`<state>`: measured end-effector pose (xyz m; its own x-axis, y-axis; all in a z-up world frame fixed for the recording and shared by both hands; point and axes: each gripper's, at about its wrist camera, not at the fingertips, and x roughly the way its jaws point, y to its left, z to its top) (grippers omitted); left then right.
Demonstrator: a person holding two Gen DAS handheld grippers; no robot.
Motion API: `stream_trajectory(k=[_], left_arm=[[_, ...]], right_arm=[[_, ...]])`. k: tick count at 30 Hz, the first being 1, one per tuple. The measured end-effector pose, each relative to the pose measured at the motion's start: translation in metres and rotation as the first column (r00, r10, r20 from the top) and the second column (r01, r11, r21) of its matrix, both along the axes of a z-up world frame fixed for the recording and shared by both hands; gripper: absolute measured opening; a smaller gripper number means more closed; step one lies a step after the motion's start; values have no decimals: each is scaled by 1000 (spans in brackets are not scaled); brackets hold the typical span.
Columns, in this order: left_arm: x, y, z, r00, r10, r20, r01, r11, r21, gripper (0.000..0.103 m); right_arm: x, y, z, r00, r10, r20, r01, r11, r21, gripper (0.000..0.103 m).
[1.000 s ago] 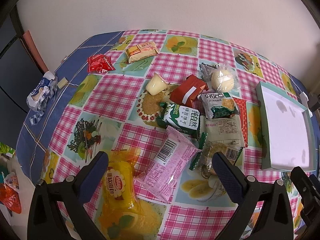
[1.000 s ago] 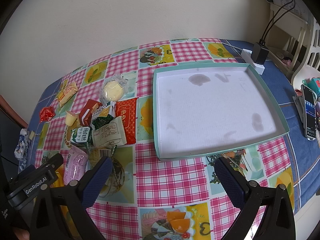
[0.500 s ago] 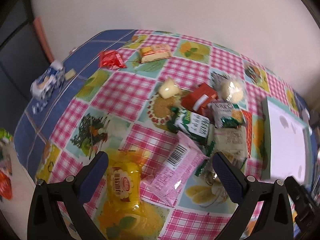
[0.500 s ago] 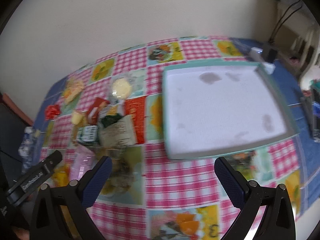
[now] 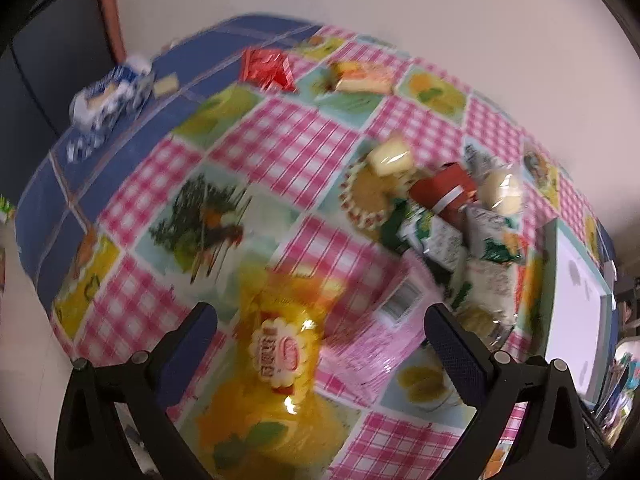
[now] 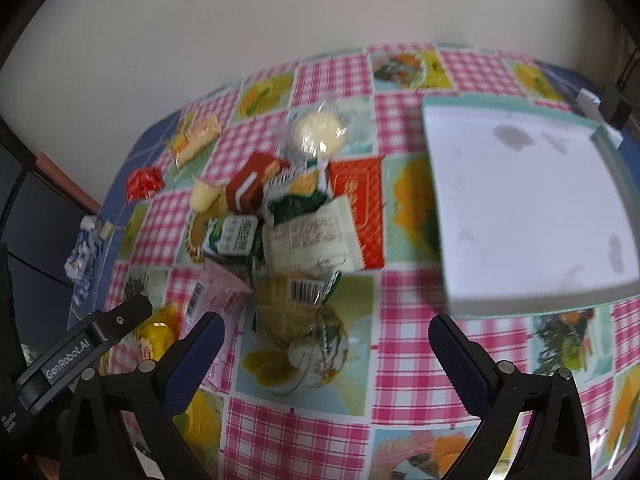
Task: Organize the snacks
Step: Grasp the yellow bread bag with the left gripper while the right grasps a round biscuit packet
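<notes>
Two hand-held grippers are hovering over a table covered in a glossy oilcloth (image 6: 404, 344) printed with pink gingham squares and fruit pictures. Both views are slightly blurred.

The left gripper (image 5: 320, 320) is spread wide, holding nothing, its dark blue textured pads framing a crinkly yellow packet (image 5: 276, 356) with a round scalloped label, lying near the table's near edge. Just right of it, a flat pink wrapper (image 5: 372, 336) with a barcode is overlapping the edge of the snack pile.

The right gripper (image 6: 324, 336) is also released and empty, hanging above a round, clear-wrapped pastry (image 6: 296, 320) with a barcode sticker. Beyond it, shiny packets are lying heaped together: a pale rectangular sachet (image 6: 312, 240) with zigzag ends, a green-and-white carton (image 6: 232, 236), a red box (image 6: 250, 184), a flat red packet (image 6: 360, 196), and a cream-coloured bun (image 6: 316, 132) in clear film at the far side. Apart on the far left are sitting a wrapped sandwich cake (image 6: 196, 136) and a small crumpled red wrapper (image 6: 142, 182).

To the right, a shallow square tray (image 6: 516, 308) with a pale green rim and white stained floor is lying flat, nothing in it.
</notes>
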<state>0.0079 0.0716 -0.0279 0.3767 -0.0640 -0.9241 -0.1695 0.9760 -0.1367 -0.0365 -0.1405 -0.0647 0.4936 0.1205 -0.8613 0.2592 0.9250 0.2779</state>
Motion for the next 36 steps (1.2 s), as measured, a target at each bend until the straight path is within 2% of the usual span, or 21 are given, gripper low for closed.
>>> stream_trajectory(k=[6,14,18,22,24,26,30,31,34,36], left_arm=[[3,4,-20,997,25,-78,-29,998,-56,103],[12,11,-41,985,69,-156,-84,992,-92,101],[19,15,-49,983,78,-167,-97,990,-104,92],[22,21,-55,979,95,-180,-117,986,-115,87],[22,25,-59,977,100,-187,-123,986,-117,77],[21,30,-61,975,102,-197,-127,985,-117,72],[19,36,-68,973,115,-198,-140,984,-114,57],[19,37,-69,974,116,-193,-139,984,-111,50],[20,41,-72,976,111,-189,-135,983,-121,48],[18,42,-70,976,107,-189,-131,984,-121,47]], right_arm=[[13,4,-18,998,8,-61,-7,1000,26,103],[30,22,-31,994,61,-88,-64,998,-29,103],[37,25,-38,993,71,-98,-75,996,-43,103],[42,27,-47,990,73,-120,-79,996,-48,103],[43,28,-48,990,73,-119,-80,996,-50,102],[45,30,-48,990,81,-111,-87,995,-49,101],[48,37,-48,989,103,-107,-111,992,-66,94],[48,38,-49,988,107,-108,-115,991,-70,92],[51,40,-51,988,108,-108,-117,990,-83,84],[51,40,-50,989,105,-102,-113,990,-84,74]])
